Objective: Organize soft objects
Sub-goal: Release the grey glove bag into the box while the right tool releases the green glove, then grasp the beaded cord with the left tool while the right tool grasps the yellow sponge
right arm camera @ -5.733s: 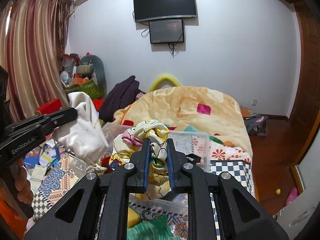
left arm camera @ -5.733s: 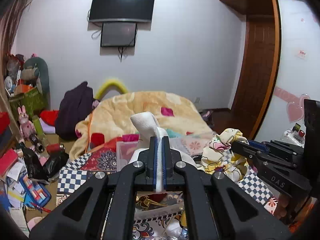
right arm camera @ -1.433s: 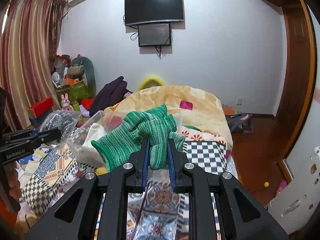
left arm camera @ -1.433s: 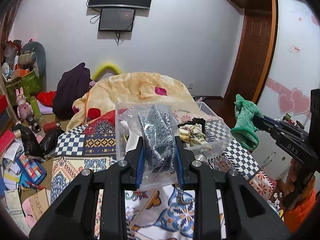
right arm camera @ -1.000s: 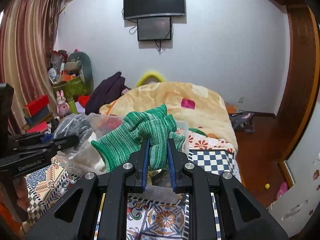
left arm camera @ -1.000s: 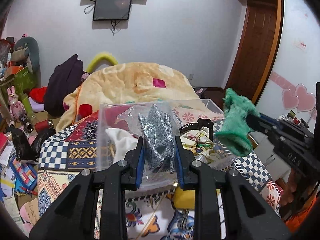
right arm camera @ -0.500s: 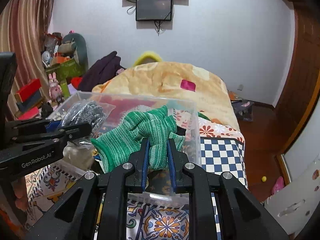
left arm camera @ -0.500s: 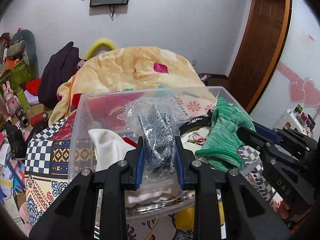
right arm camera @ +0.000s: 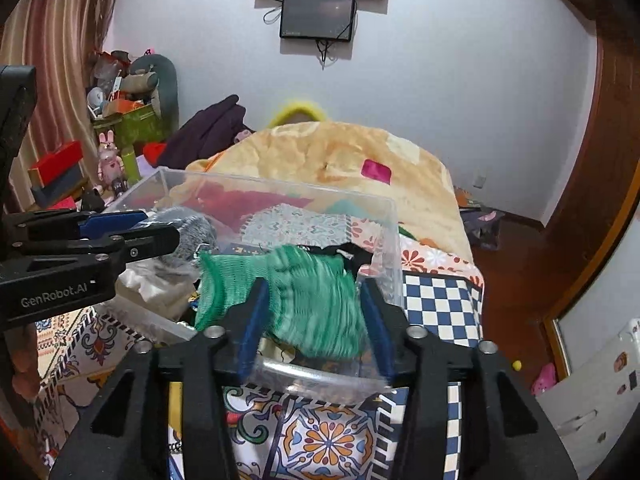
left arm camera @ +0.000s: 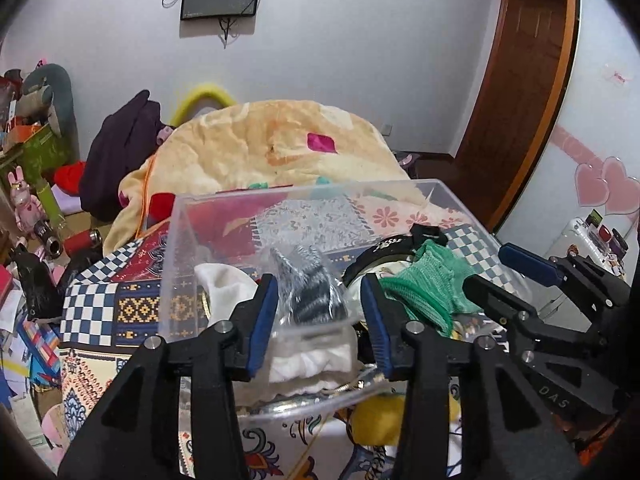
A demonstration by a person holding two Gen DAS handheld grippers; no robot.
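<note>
A clear plastic bin (left arm camera: pixel 180 248) (right arm camera: pixel 394 240) sits on the patterned bed cover and holds several soft things. My left gripper (left arm camera: pixel 318 316) is open over the bin's near edge. The bagged grey gloves (left arm camera: pixel 308 292) lie loose between its fingers, on a white cloth (left arm camera: pixel 224 284). My right gripper (right arm camera: pixel 312 312) is open too. The green knit gloves (right arm camera: pixel 308 300) are blurred between its fingers, inside the bin. They also show in the left wrist view (left arm camera: pixel 424 284), beside the right gripper (left arm camera: pixel 500 276).
A yellow-orange quilt (left arm camera: pixel 272 148) is heaped behind the bin. A dark purple garment (left arm camera: pixel 116 160) and toys lie far left. A yellow object (left arm camera: pixel 376 420) sits under the bin's near edge. A wooden door (left arm camera: pixel 520 80) stands on the right.
Both grippers moved down over the bin and opened. The bagged grey gloves and the green gloves have been let go and now lie in the bin.
</note>
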